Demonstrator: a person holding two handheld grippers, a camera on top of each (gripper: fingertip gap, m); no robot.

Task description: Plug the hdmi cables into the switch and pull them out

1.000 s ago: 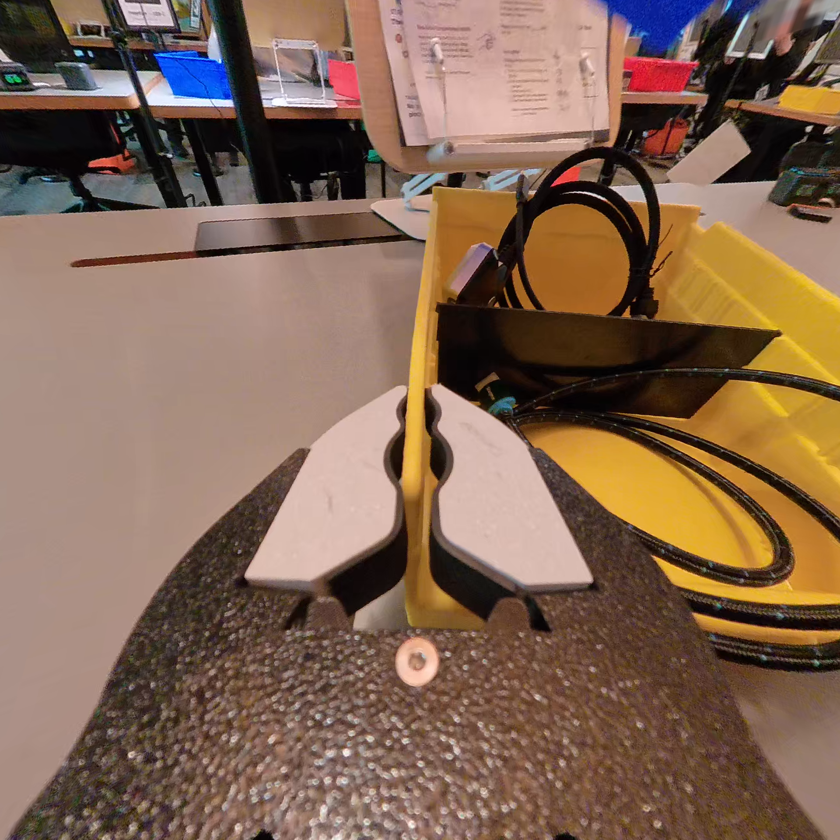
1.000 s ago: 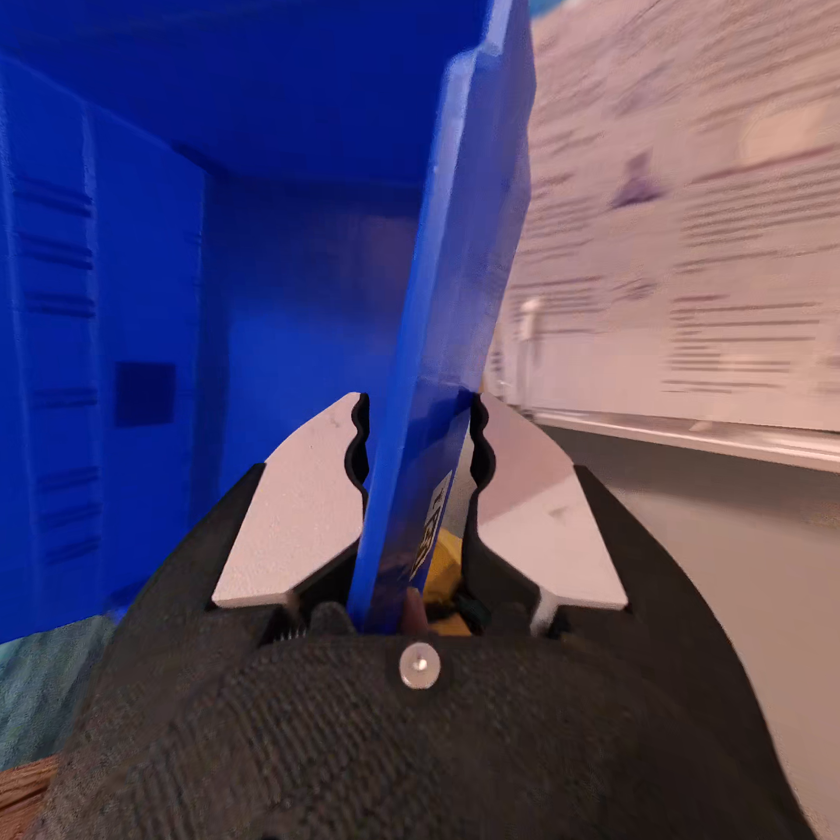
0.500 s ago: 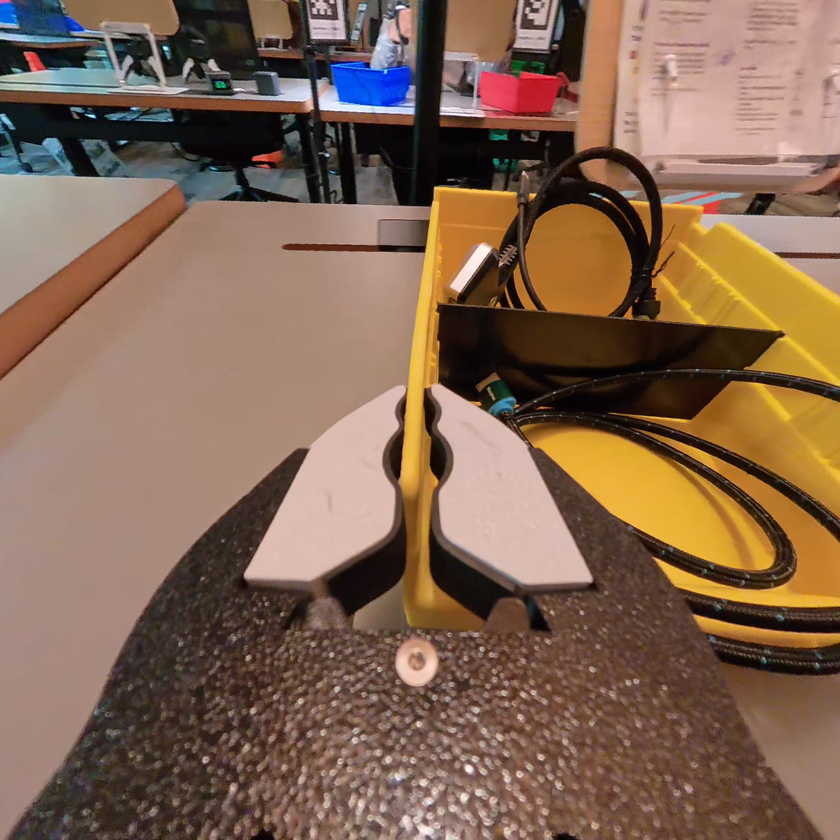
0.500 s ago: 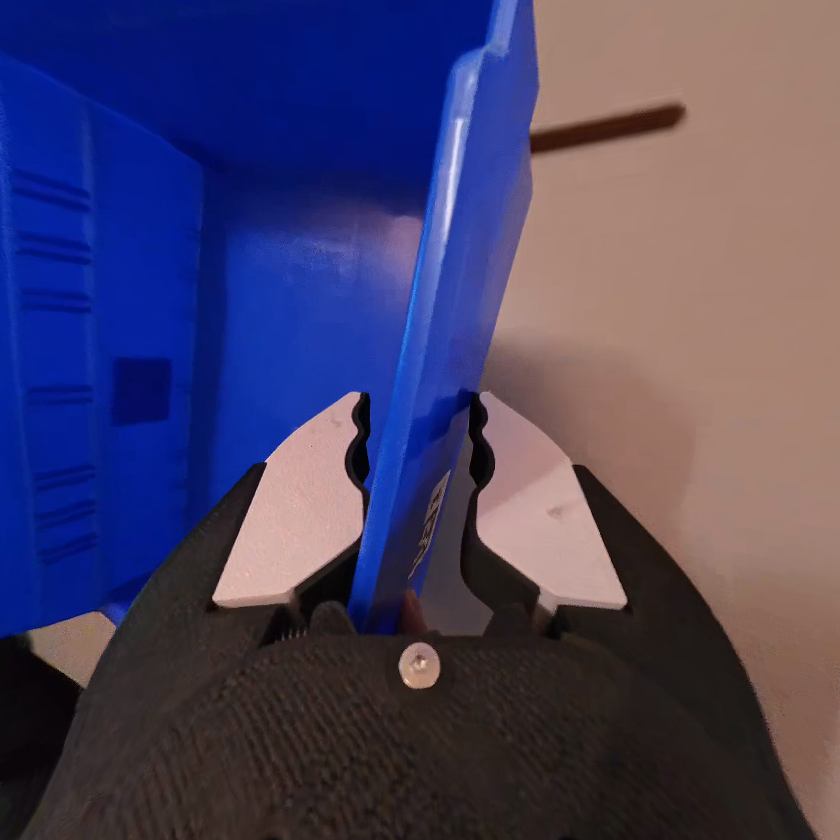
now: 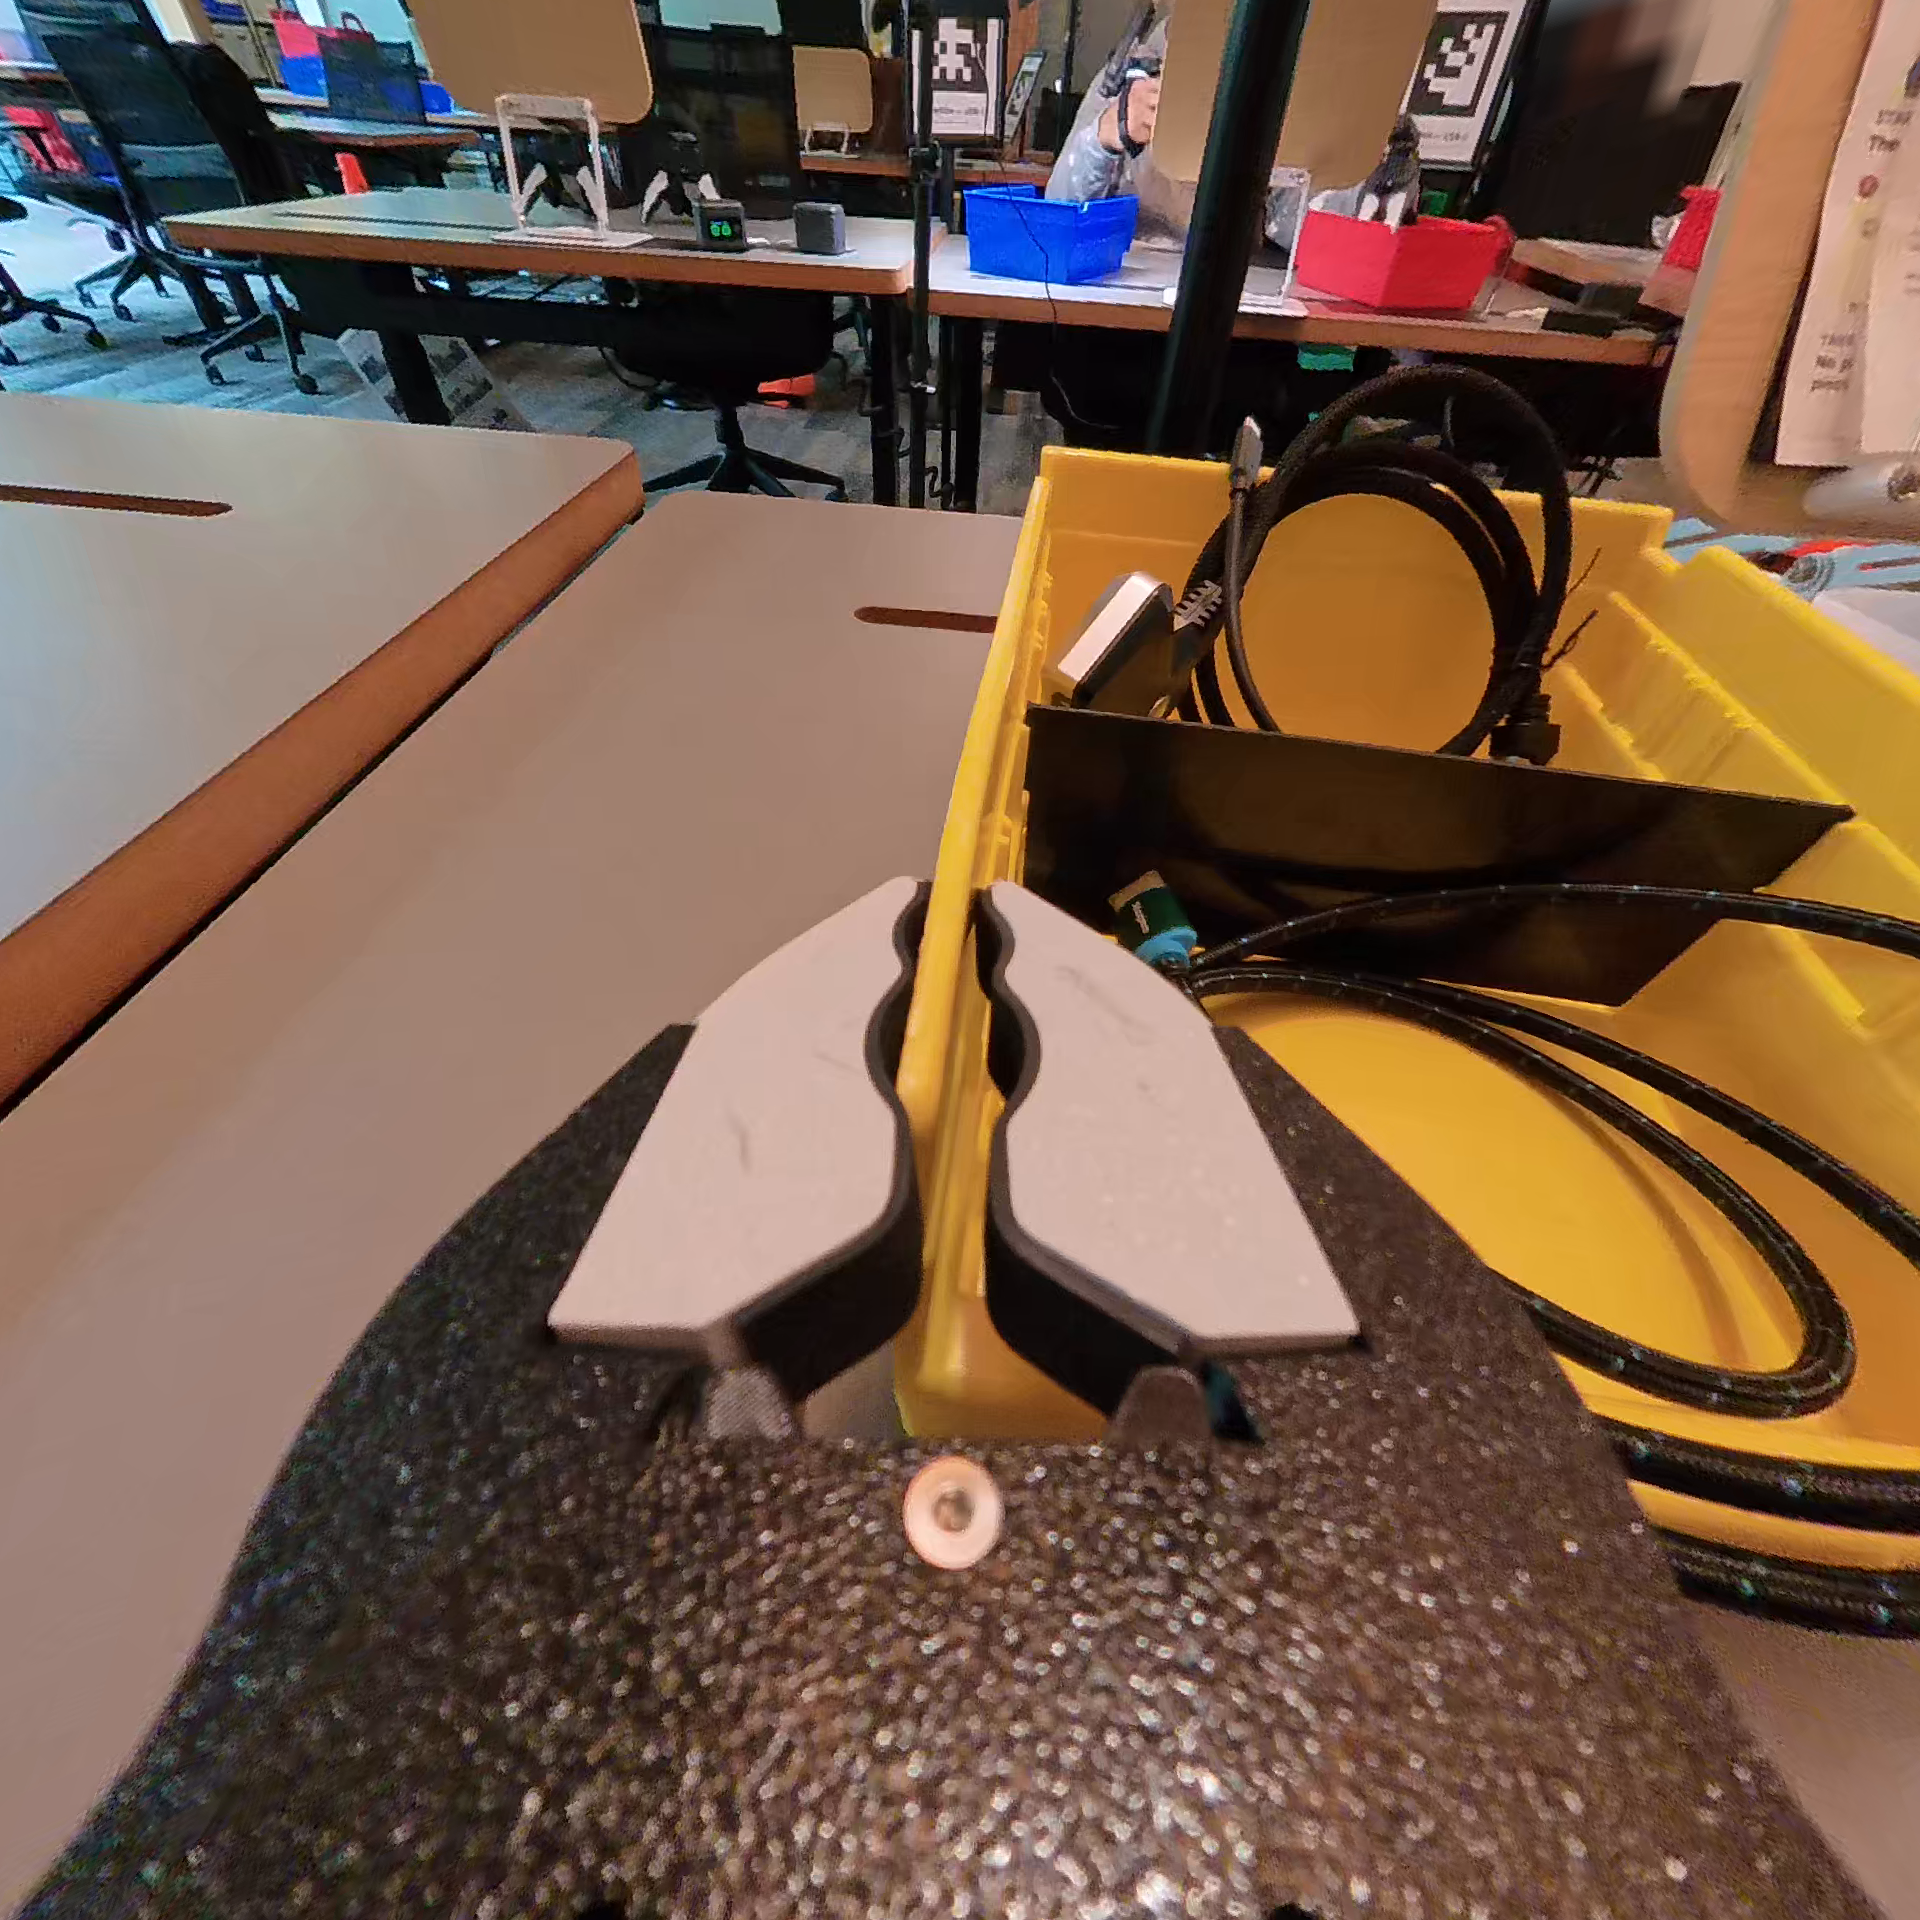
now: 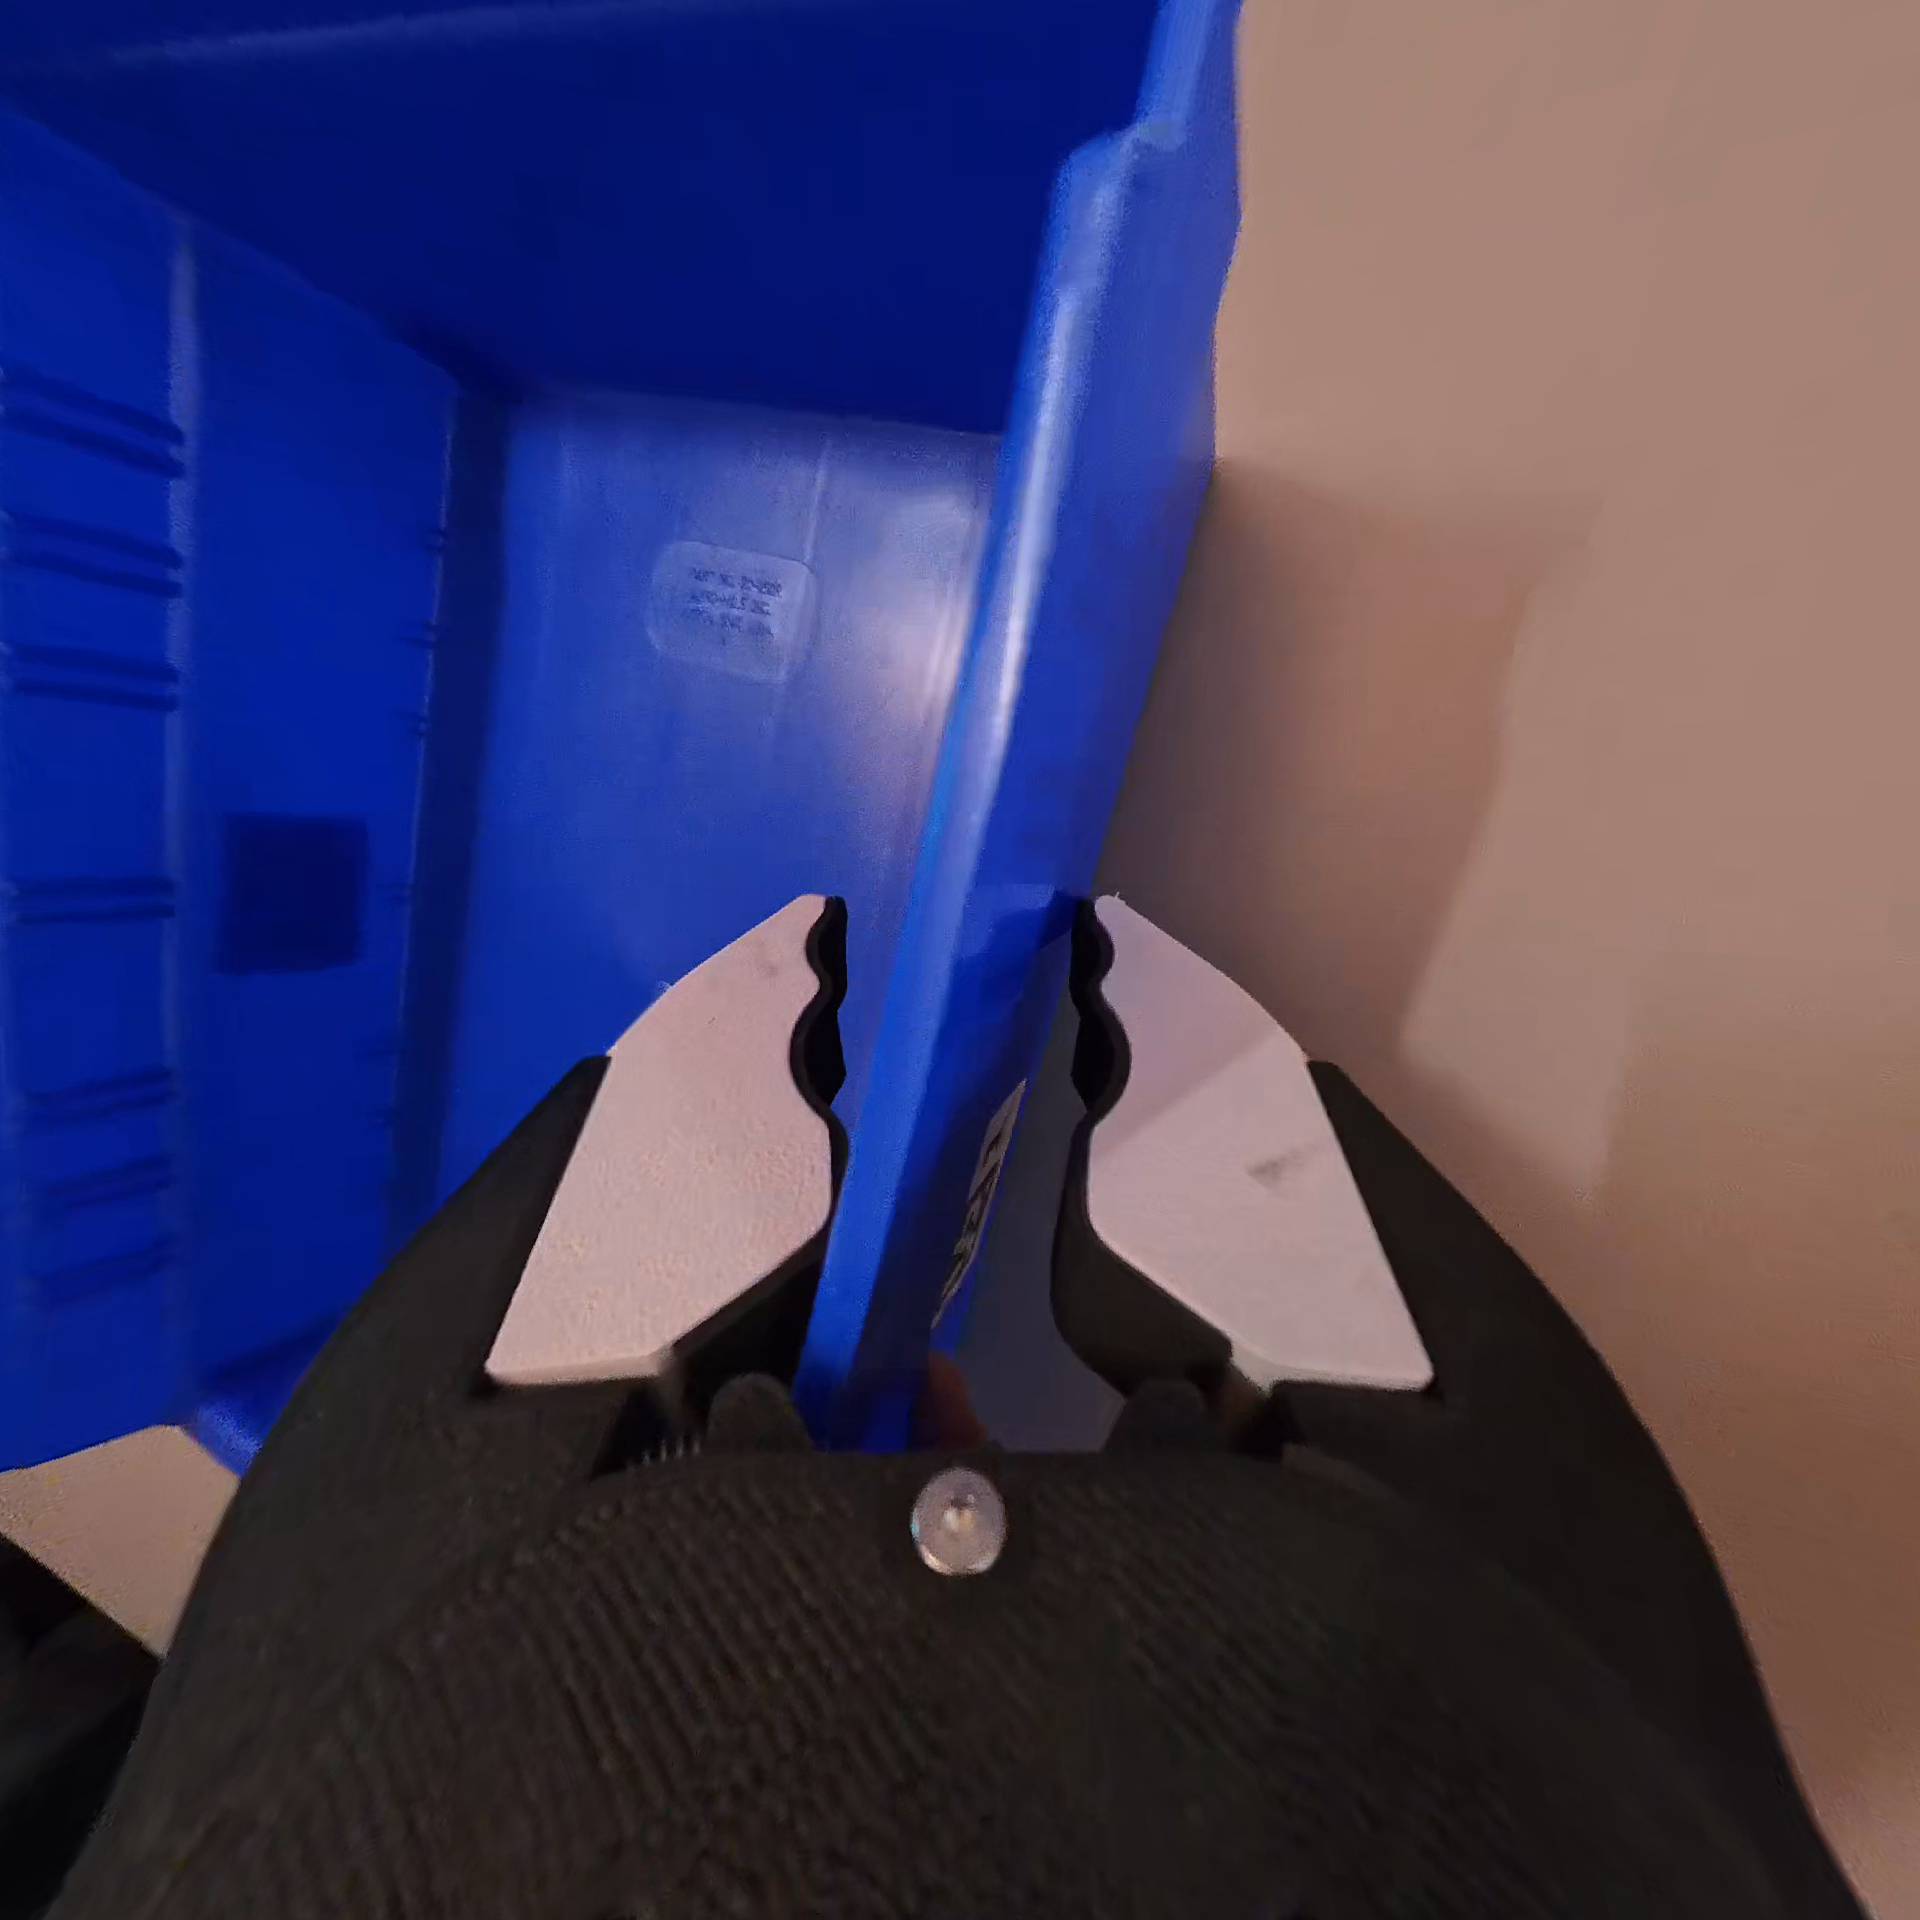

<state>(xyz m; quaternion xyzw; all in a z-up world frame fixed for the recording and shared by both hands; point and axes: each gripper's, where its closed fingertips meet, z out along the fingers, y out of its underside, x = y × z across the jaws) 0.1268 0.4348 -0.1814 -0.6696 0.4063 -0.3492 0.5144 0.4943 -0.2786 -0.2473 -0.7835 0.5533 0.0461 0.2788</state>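
Left claw (image 5: pixel 948 914) clamps yellow plastic bin (image 5: pixel 1766 665) wall, likely steadying braided black HDMI cables (image 5: pixel 1621 1091) inside; right claw (image 6: pixel 958 914) grips empty blue plastic bin (image 6: pixel 1101 520) wall, apparently carrying it.

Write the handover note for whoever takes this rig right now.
Left tongs: shut on the near side wall of the yellow bin, which sits on the grey table.
Right tongs: gripping the side wall of the blue bin; nothing shows inside it.
Yellow bin: a black divider; behind it a coiled black cable and a small silver box; in front, a braided cable with a green plug.
Done: nothing plugged in.
Left: take out the cables, plug in, pull out.
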